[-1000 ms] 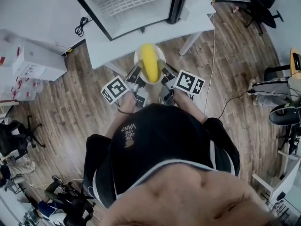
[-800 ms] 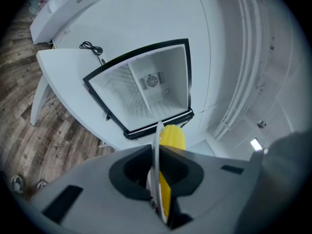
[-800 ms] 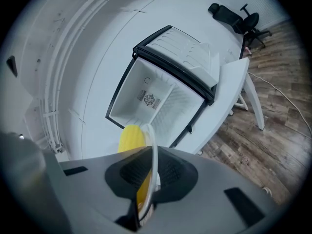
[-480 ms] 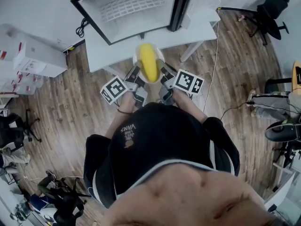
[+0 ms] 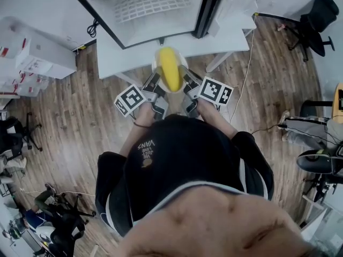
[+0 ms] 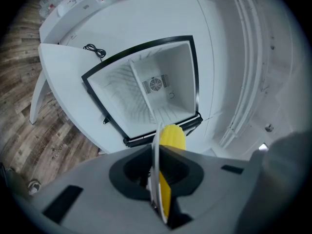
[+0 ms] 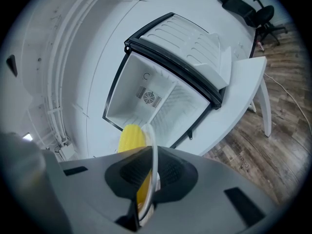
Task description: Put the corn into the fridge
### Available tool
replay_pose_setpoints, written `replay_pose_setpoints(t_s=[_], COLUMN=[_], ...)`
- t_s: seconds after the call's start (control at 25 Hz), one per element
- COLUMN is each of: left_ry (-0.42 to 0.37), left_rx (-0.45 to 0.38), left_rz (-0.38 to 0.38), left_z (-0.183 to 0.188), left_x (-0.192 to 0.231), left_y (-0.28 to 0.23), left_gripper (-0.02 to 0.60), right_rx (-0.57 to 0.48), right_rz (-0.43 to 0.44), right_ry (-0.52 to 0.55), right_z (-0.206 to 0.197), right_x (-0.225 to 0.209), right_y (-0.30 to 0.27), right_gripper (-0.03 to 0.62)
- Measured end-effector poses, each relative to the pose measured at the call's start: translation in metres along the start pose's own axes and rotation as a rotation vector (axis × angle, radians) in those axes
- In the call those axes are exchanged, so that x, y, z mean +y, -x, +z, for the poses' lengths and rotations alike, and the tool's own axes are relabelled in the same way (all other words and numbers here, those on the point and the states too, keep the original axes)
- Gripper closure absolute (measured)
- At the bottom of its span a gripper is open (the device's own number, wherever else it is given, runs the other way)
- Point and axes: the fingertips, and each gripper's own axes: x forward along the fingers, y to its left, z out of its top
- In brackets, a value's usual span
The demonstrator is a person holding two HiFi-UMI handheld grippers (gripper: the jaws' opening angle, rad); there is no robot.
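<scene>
A yellow corn cob lies on a small white plate, carried in front of the open fridge. My left gripper is shut on the plate's left rim. My right gripper is shut on its right rim. In the left gripper view the plate's rim stands edge-on between the jaws of the left gripper, with the corn just past it. The right gripper view shows the same: rim, right gripper, corn. The fridge interior looks bare, with a wire shelf.
The fridge stands on a white table, its door swung open to the right. White boxes sit on the floor at left. Office chairs and a cable are at right. Wooden floor lies all round.
Both grippers have carried the plate with the corn forward toward the fridge; it now hangs over the table's near edge. The grip on the plate is unchanged.
</scene>
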Motion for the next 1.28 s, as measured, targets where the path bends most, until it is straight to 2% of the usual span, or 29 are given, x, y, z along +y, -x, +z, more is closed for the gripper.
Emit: replay_pose_setpoints(t_s=[0.44, 1.28], left_ry=[0.009, 0.022], left_rx=[-0.022, 0.045], left_rz=[0.015, -0.004], left_z=[0.004, 0.078], left_x=[0.004, 0.019], left_y=[-0.008, -0.049], left_gripper=[0.54, 0.54], right_rx=[0.028, -0.051], right_rz=[0.011, -0.039], right_ry=[0.004, -0.014], right_z=[0.007, 0.04], right_x=[-0.004, 0.004], right_y=[-0.009, -0.08], right_gripper=[0.568, 0.568])
